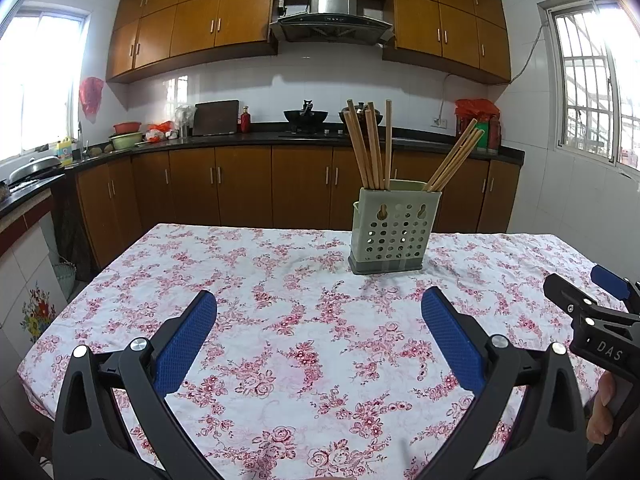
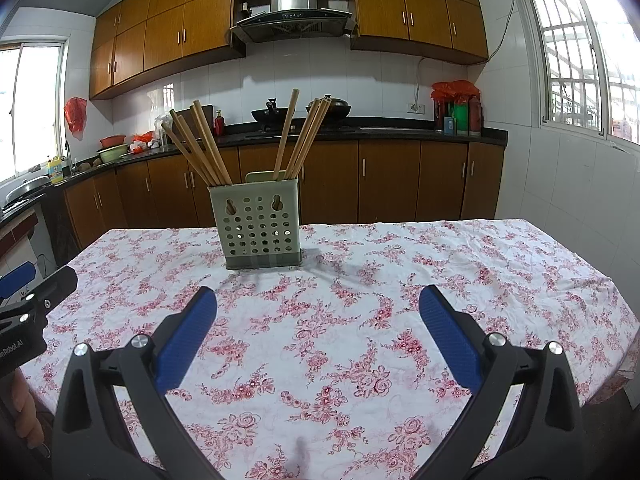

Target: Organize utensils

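A pale green perforated utensil holder [image 1: 387,232] stands upright on the floral tablecloth [image 1: 280,320], at the far middle of the table. Several wooden chopsticks [image 1: 372,144] stand in it in two bunches. The holder also shows in the right wrist view [image 2: 260,232] with its chopsticks [image 2: 204,148]. My left gripper [image 1: 319,308] is open and empty, well short of the holder. My right gripper [image 2: 318,304] is open and empty too, also short of it. The right gripper shows at the right edge of the left wrist view [image 1: 588,304]. The left gripper shows at the left edge of the right wrist view [image 2: 36,284].
Behind the table runs a dark kitchen counter [image 1: 240,136] with wooden cabinets [image 1: 240,188], a wok [image 1: 306,115] on the stove and bowls [image 1: 126,140] near the sink. Windows are on both side walls. The table's left edge [image 1: 80,292] drops to the floor.
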Tool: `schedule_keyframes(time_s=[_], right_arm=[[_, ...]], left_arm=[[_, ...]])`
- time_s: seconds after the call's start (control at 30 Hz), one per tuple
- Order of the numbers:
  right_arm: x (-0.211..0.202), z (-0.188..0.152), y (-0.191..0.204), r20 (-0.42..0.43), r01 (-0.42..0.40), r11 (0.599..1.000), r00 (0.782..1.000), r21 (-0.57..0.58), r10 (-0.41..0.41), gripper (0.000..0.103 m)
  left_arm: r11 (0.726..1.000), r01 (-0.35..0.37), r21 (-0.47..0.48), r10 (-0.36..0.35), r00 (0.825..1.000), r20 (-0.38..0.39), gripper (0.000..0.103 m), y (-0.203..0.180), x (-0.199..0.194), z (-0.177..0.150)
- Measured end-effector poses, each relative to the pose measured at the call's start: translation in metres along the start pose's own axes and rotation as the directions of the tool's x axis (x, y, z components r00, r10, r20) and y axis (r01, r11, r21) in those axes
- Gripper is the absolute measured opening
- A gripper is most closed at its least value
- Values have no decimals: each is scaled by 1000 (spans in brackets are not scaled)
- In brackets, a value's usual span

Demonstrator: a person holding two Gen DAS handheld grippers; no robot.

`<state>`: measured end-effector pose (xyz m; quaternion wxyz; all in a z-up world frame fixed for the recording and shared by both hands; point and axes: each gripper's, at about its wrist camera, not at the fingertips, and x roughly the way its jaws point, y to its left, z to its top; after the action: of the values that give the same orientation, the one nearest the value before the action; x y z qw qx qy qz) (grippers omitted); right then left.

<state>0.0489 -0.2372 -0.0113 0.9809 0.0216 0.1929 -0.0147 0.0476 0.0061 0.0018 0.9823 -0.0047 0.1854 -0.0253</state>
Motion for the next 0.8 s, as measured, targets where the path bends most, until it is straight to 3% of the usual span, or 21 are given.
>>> schedule_keyframes(time_s=[0.8], right_arm=[[0,-1,-1,-4,-1,1000,1000,0,1,99]], left_arm=[[1000,0,-2,0,1000,-1,101,1,1,-1]])
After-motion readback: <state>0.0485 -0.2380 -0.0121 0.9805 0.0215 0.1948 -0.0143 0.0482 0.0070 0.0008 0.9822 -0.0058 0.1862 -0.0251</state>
